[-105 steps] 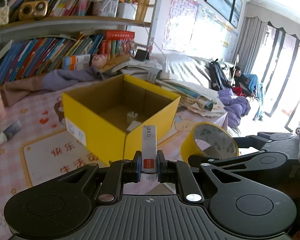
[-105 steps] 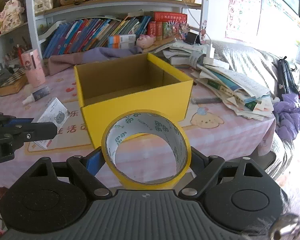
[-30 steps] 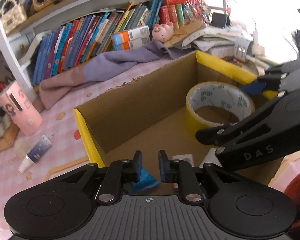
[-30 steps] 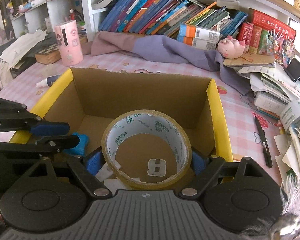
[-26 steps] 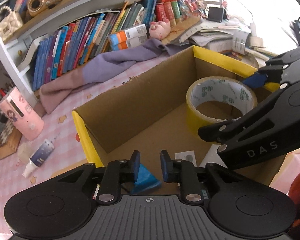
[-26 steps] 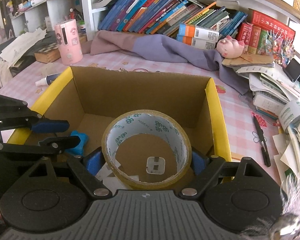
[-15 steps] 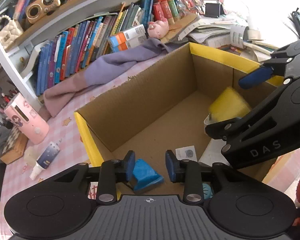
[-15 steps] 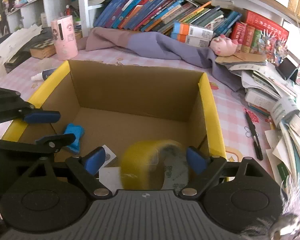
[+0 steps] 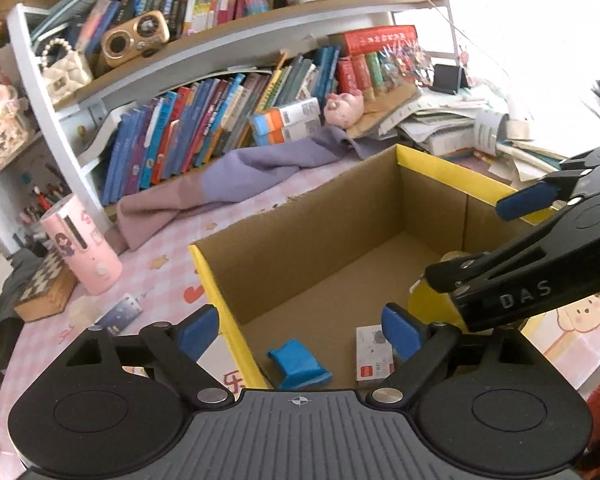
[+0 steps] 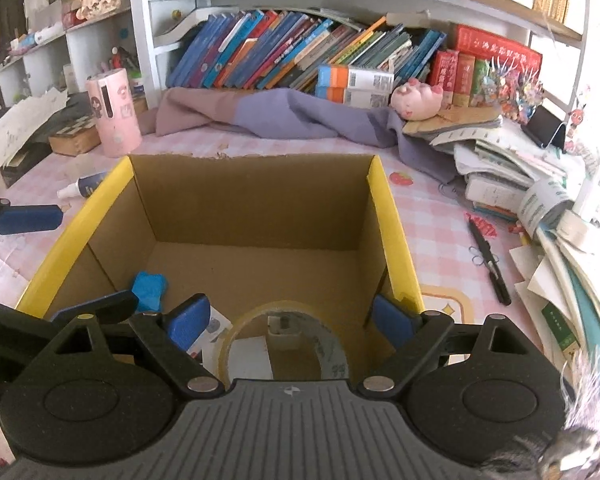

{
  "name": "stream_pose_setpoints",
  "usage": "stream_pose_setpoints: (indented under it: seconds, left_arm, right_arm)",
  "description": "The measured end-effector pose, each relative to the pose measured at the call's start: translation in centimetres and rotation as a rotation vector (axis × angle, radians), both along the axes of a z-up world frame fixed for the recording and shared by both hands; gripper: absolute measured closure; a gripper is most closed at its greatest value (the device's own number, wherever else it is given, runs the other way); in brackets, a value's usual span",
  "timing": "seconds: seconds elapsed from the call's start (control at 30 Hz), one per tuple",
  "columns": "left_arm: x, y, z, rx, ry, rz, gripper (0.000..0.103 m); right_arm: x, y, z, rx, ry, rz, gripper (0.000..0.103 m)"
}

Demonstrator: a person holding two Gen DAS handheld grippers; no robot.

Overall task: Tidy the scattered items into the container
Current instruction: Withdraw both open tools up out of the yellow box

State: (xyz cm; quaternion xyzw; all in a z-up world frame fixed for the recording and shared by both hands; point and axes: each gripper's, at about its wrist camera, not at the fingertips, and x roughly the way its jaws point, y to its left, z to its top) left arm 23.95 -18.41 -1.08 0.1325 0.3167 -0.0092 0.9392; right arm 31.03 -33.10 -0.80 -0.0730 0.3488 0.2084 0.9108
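Observation:
The yellow cardboard box (image 9: 452, 174) (image 10: 396, 236) stands open on the pink checked table. On its floor lie a blue item (image 9: 298, 364) (image 10: 150, 284), a white and red staple box (image 9: 374, 354) and the yellow tape roll (image 10: 286, 336) (image 9: 432, 304). My left gripper (image 9: 300, 332) (image 10: 60, 262) hovers over the box's near left wall. Its jaws are opening and nothing is gripped between them. My right gripper (image 10: 290, 320) (image 9: 496, 240) stands open above the tape roll and does not touch it.
A pink cylinder (image 9: 82, 248) (image 10: 114, 120) and a small bottle (image 9: 118, 316) (image 10: 82, 186) sit left of the box. A purple cloth (image 10: 292, 114) lies behind it below the bookshelf. To its right are a black pen (image 10: 490, 260) and a pile of papers (image 10: 548, 208).
The tape roll left my right gripper and dropped to the box floor. My left jaws went from nearly shut to wide apart. Both grippers drew back a little from the box.

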Motion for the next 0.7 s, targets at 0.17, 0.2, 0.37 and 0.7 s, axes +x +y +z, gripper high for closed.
stream_pose_setpoints:
  seconds: [0.17, 0.2, 0.37, 0.7]
  left_arm:
    - [-0.1, 1.0, -0.1, -0.068, 0.021, 0.049, 0.015]
    - [-0.1, 1.2, -0.2, -0.077, 0.031, 0.055, 0.021]
    - [-0.4, 1.2, -0.3, -0.099, 0.044, 0.064, 0.025]
    - [-1.7, 1.0, 0.1, -0.131, 0.002, 0.051, 0.024]
  right_arm:
    - [-1.0, -0.4, 0.9, 0.006, -0.084, -0.027, 0.017]
    - [-1.0, -0.6, 1.0, 0.004, -0.090, -0.040, 0.017]
    - [-1.0, -1.4, 1.0, -0.003, -0.092, -0.081, 0.018]
    - [-2.1, -1.8, 0.9, 0.003, -0.097, -0.083, 0.019]
